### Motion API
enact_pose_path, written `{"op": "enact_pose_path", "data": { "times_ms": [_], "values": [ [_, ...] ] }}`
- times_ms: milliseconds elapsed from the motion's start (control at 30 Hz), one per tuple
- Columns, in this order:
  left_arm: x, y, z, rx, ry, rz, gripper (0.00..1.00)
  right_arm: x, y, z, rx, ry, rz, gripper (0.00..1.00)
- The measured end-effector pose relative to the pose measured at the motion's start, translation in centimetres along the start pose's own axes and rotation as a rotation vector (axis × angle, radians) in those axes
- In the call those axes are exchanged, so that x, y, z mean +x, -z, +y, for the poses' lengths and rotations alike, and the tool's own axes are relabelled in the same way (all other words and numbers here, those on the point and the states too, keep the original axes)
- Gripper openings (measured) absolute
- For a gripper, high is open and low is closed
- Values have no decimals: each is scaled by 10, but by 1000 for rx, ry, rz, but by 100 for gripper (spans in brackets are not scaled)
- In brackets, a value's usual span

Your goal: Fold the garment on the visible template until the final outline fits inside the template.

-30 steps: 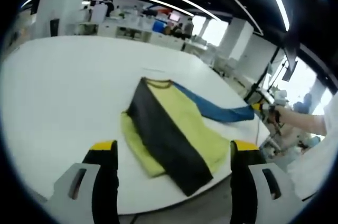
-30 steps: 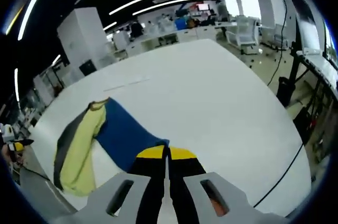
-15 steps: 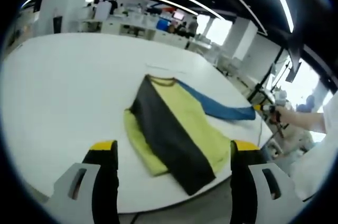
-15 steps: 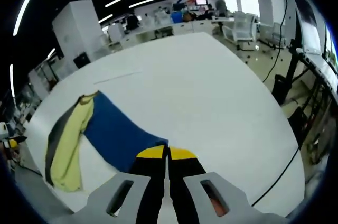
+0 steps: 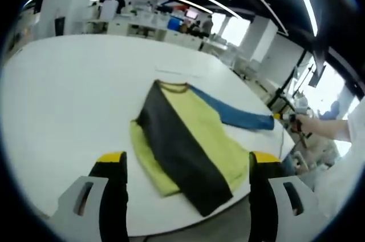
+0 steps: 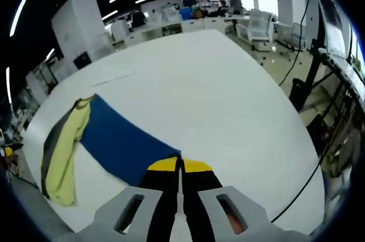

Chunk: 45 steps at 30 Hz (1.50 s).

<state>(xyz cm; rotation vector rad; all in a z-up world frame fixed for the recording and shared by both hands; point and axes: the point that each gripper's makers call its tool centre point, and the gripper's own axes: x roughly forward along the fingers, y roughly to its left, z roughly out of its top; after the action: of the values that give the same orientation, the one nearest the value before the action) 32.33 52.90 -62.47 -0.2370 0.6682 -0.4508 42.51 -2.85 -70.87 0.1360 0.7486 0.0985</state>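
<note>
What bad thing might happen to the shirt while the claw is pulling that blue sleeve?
1. The right gripper is shut on the blue sleeve and holds it stretched away from the yellow and dark grey garment. Pulling further might drag the whole garment across the white table.

2. In the left gripper view, the garment's lower end lies close to the table's near edge, so it might slide off.

3. The left gripper is open and holds nothing, so nothing pins the cloth.

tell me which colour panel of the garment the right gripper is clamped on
The blue panel: the right gripper is shut on its end, pulling it out sideways, while the yellow panel and black panel lie on the table.
</note>
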Motion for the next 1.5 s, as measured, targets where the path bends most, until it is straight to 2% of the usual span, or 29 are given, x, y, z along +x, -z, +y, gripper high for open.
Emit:
{"op": "enact_pose_path", "data": {
  "times_ms": [100,233,367,667,1167,1500],
  "values": [
    [2,-1,1,-1,-2,2,84,9,-2,-13,0,7,6,2],
    [5,-1,1,-4,-4,7,84,14,-2,-20,-13,18,19,2],
    [9,-1,2,-8,-8,13,84,13,-2,-19,-16,26,27,2],
    [17,-2,3,-14,-16,24,84,26,-8,-35,-22,42,39,2],
    [27,-3,5,-21,-25,39,84,38,-9,-41,-33,62,68,2],
    [33,-1,6,-25,-29,55,84,51,-13,-58,-29,72,74,2]
  ]
}}
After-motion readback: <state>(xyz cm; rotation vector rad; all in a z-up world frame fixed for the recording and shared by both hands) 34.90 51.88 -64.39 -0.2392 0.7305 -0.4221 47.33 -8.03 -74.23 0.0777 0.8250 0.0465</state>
